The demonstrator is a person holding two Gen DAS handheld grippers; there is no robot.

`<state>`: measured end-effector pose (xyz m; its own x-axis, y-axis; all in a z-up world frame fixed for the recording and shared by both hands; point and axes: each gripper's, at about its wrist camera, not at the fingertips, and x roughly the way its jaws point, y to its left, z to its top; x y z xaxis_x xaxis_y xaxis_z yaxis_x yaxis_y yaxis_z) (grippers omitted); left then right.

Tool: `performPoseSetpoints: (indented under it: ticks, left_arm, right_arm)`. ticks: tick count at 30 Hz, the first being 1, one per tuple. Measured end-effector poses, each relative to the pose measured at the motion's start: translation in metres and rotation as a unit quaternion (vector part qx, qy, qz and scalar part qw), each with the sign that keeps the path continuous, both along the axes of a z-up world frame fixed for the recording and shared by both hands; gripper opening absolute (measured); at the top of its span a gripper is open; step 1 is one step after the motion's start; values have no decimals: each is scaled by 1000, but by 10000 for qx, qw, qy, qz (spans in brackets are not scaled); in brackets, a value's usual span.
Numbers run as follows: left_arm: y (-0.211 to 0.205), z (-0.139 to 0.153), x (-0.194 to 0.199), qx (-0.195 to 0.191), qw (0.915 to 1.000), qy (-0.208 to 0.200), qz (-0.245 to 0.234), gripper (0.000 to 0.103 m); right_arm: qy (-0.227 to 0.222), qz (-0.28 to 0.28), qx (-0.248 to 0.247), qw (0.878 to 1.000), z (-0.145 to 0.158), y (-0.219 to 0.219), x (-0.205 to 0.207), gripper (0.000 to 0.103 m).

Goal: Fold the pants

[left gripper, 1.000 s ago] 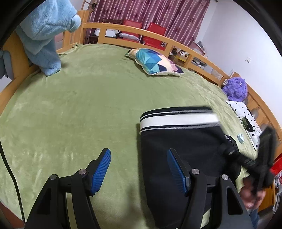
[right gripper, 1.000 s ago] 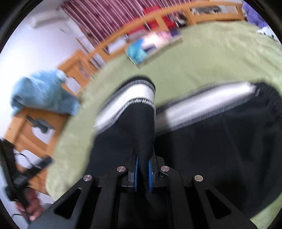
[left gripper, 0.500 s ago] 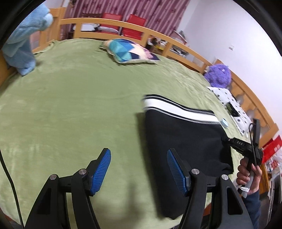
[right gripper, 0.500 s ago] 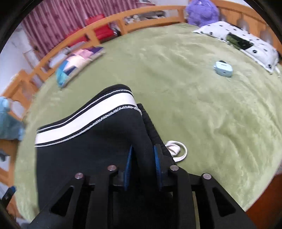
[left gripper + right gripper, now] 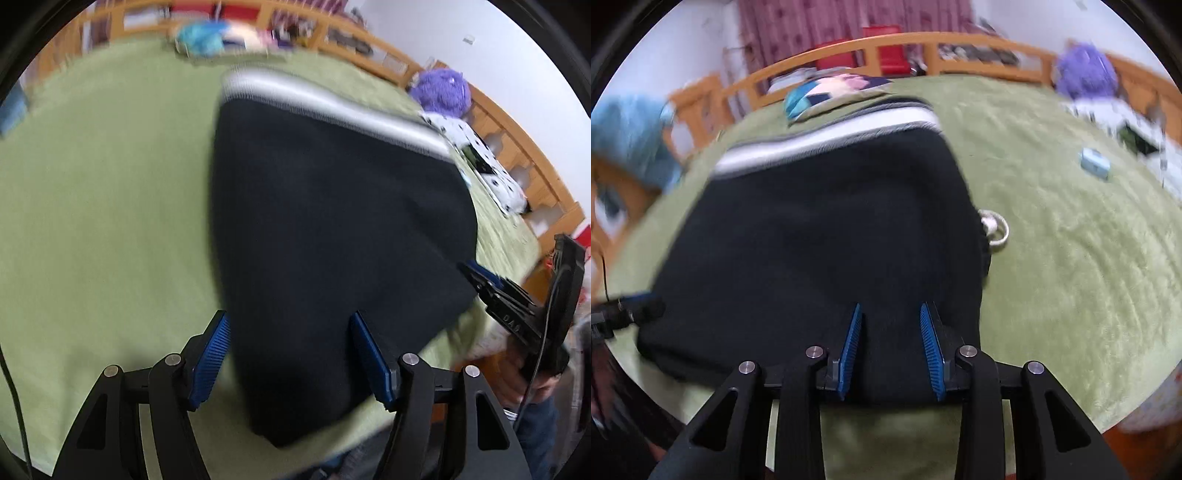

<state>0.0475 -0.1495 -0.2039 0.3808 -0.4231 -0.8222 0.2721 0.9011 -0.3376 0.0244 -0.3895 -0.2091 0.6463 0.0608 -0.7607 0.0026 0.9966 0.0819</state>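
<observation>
Item: pants, black, with a white band along the far edge. Location: flat on the green blanket near your side of the bed, already doubled into a compact rectangle.

Step in hand: you appear to be between folds, the cloth laid down and let go. Next move calls for a fresh hold on the near edge with both tools, then carrying it over toward the white band, corners kept level.

Right gripper: jaws opening, parted over the near edge of the pants; dark cloth shows in the gap but the pads do not press it.

Left gripper: jaws opening, wide apart, set over the near left corner of the pants, nothing clamped. That view is smeared, so whether the left pad touches the cloth edge cannot be told.

Also present: white cord loop just beside the pants' right edge; patterned pillow beyond the band, close behind it.
</observation>
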Motion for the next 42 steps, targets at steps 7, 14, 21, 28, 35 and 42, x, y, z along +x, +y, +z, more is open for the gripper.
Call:
performPoseSetpoints:
  ticks: [7, 14, 21, 28, 35, 42]
  left_arm:
    - [-3, 19, -4, 93, 9999, -125, -11, 65]
    - [-11, 6, -10, 462, 9986, -201, -174, 69]
    - [16, 49, -1, 247, 9964, -801, 90, 66]
    - [15, 51, 47, 89, 9978, -584, 308, 67]
    - [9, 13, 87, -37, 9988, -177, 462, 67]
    - [14, -18, 105, -632, 9972, 31, 406, 69]
  right_arm:
    - [-434, 118, 756, 9961, 4, -17, -34, 34]
    - [-112, 226, 156, 9996, -11, 13, 8, 45]
    - [-603, 207, 408, 9971, 27, -7, -3, 47]
    - [-354, -291, 477, 9978, 46, -41, 69, 72]
    - [438, -407, 1729, 9831, -5, -85, 134, 76]
    - [677, -29, 2287, 9711, -25, -86, 154, 78]
